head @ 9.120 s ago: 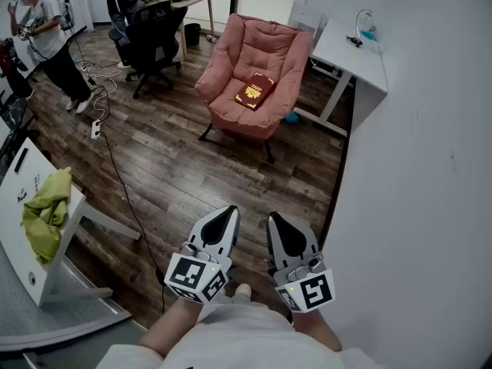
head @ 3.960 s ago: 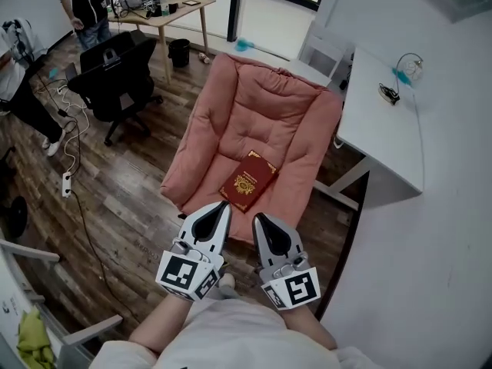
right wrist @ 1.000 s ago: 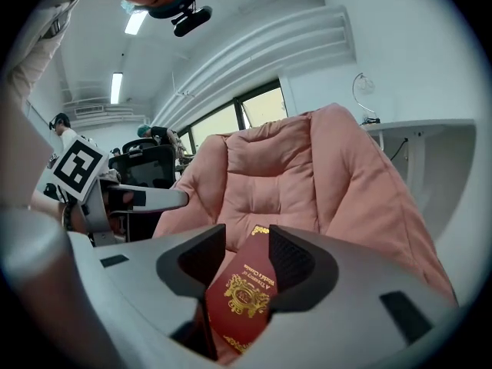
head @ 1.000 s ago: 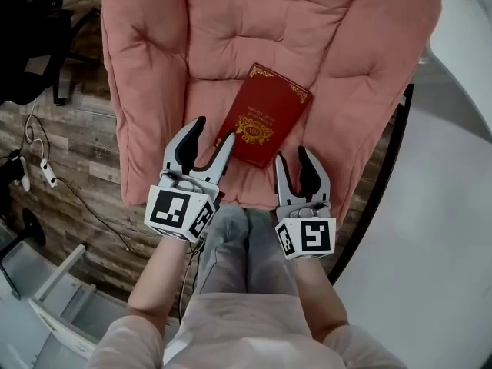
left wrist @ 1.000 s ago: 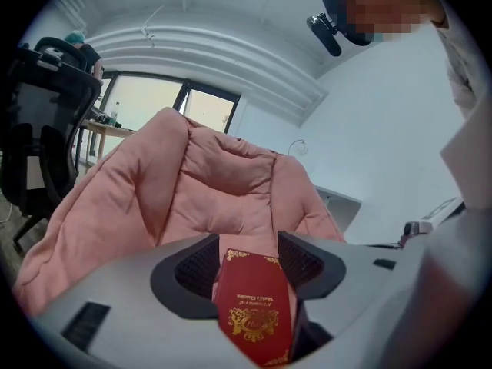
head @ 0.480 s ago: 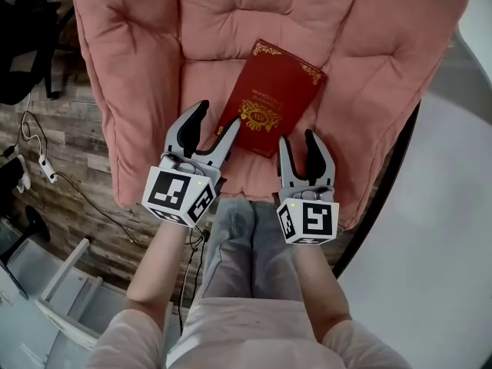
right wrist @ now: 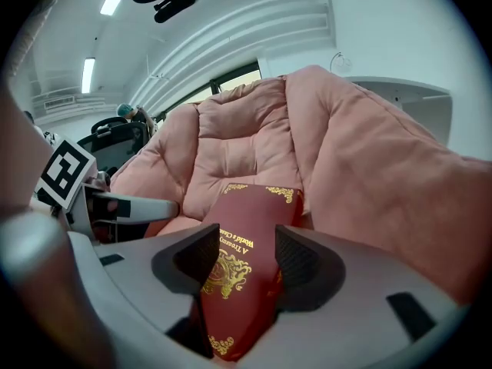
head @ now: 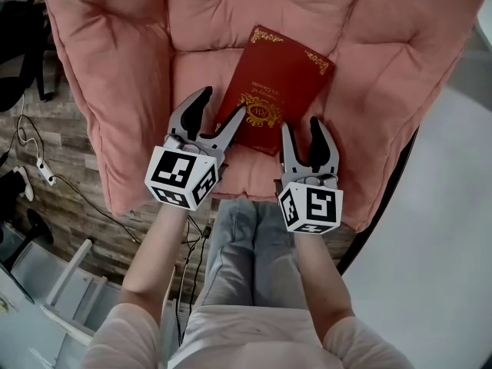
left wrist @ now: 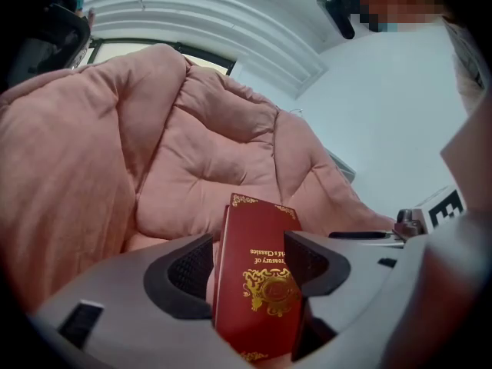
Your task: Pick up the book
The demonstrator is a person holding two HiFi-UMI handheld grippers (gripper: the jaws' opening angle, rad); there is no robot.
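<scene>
A dark red book (head: pixel 278 84) with gold ornament lies flat on the seat of a pink padded armchair (head: pixel 115 75). My left gripper (head: pixel 221 104) hangs over the book's near left corner, and its jaws are opening. My right gripper (head: pixel 301 127) hovers just short of the book's near edge, its jaws opening too. In the left gripper view the book (left wrist: pixel 257 283) shows through the gap of the left gripper (left wrist: pixel 250 264), clear of both pads. The right gripper view shows the book (right wrist: pixel 242 264) the same way inside the right gripper (right wrist: pixel 246 256), untouched.
The armchair's thick arms (head: pixel 384 91) rise on both sides of the seat. The person's legs (head: pixel 246 244) stand against its front edge. At the left are wooden floor with a cable and power strip (head: pixel 44 174) and a black office chair (head: pixel 19 52).
Both grippers have sunk toward the book and now sit lower over the seat. Their jaws stand wider apart than a second ago. The book has not moved.
</scene>
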